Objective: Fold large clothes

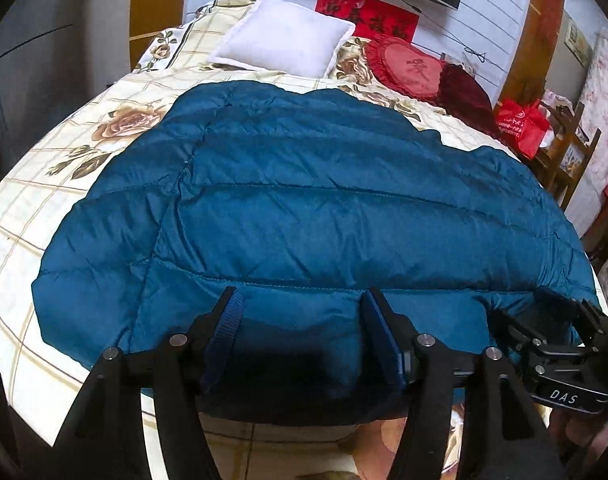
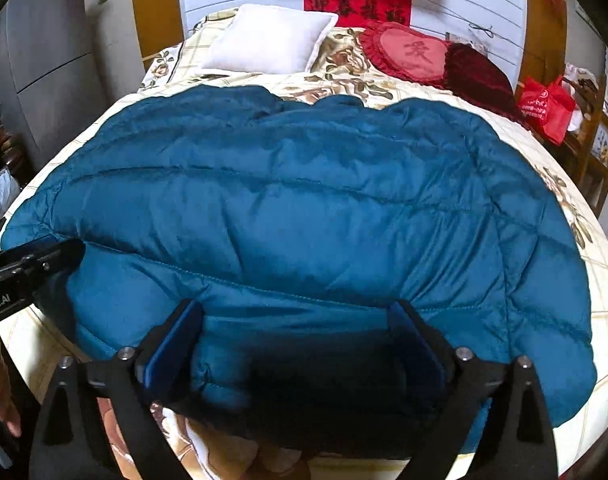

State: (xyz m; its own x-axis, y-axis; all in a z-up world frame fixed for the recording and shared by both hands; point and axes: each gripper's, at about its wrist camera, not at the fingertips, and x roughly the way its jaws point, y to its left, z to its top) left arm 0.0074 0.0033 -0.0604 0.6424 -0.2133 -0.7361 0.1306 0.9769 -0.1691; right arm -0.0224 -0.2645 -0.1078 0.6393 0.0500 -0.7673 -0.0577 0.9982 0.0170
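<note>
With the blue jacket (image 1: 304, 208) spread flat across the bed (image 1: 44, 208), my left gripper (image 1: 302, 308) and right gripper (image 2: 298, 316) gape wide, gripping nothing, so I'd pinch its near hem evenly before lifting.

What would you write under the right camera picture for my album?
Right gripper, jaws open, over the near edge of a blue puffy jacket spread on a flowered bed.

"DAS" on the right gripper (image 1: 559, 344); "obot.AI" on the left gripper (image 2: 28, 272).
</note>
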